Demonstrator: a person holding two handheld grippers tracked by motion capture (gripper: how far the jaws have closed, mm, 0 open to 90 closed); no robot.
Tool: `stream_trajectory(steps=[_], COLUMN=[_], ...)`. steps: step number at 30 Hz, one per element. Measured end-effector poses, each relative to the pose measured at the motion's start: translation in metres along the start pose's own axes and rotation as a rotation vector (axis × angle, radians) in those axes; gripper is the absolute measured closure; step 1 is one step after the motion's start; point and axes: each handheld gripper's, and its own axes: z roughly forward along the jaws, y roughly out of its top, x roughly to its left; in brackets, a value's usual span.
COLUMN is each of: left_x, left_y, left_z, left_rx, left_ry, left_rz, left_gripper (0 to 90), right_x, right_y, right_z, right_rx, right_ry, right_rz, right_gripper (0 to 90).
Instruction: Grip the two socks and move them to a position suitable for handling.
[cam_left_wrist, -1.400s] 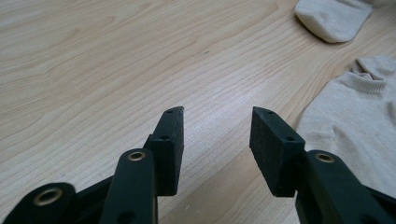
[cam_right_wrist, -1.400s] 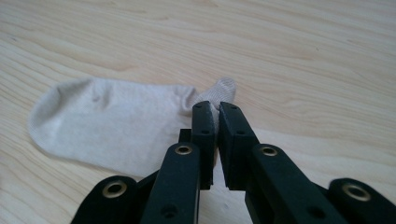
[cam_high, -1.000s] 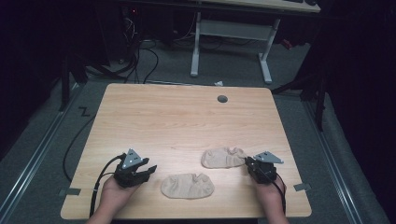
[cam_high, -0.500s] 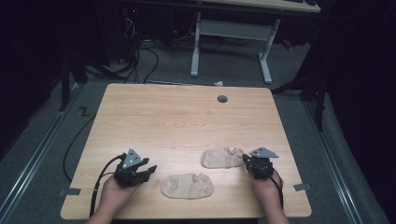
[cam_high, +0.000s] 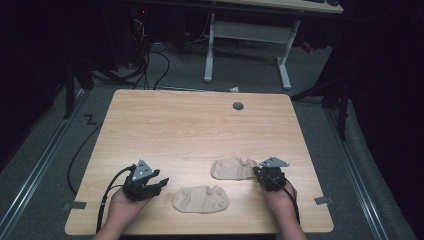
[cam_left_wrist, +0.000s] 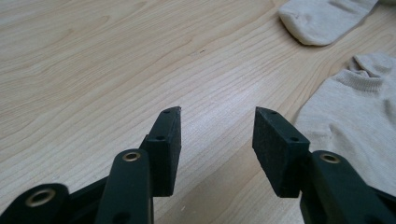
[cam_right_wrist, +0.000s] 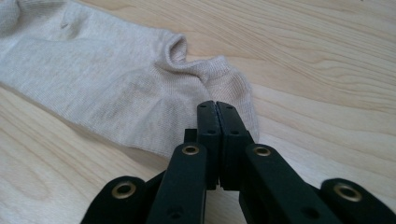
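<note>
Two beige ankle socks lie flat on the wooden table (cam_high: 190, 125). The near sock (cam_high: 200, 199) is in front of me at the middle; the far sock (cam_high: 232, 168) lies just behind it to the right. My left gripper (cam_high: 161, 183) rests left of the near sock, open, its jaws over bare wood (cam_left_wrist: 217, 116) with the near sock (cam_left_wrist: 359, 116) just to their right. My right gripper (cam_high: 257, 172) is shut, and its tips (cam_right_wrist: 217, 106) sit over the far sock's (cam_right_wrist: 116, 79) heel end. No fabric shows between the jaws.
A round cable hole (cam_high: 238, 106) sits near the table's far edge. Beyond the table stand a white desk frame (cam_high: 245, 45) and loose cables on the dark floor. A strip of tape (cam_high: 320, 200) marks the table's near right corner.
My right gripper has slid a little to the left, up to the far sock's end. The left gripper and both socks have stayed where they were.
</note>
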Motion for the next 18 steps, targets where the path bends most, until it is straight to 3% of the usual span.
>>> stream_trajectory(steps=[9, 18], left_x=[-0.002, -0.003], left_y=[0.0, 0.0], left_z=[0.002, 0.004], left_rx=[0.01, 0.01], left_ry=[-0.009, -0.016], left_rz=[0.011, 0.017], left_gripper=[50.9, 49.7], right_x=[0.024, 0.04], right_y=[0.008, 0.017], right_z=[0.007, 0.015], right_rx=[-0.004, -0.011], right_ry=[0.007, 0.019], right_rz=[-0.055, -0.063], right_gripper=[88.6, 88.3])
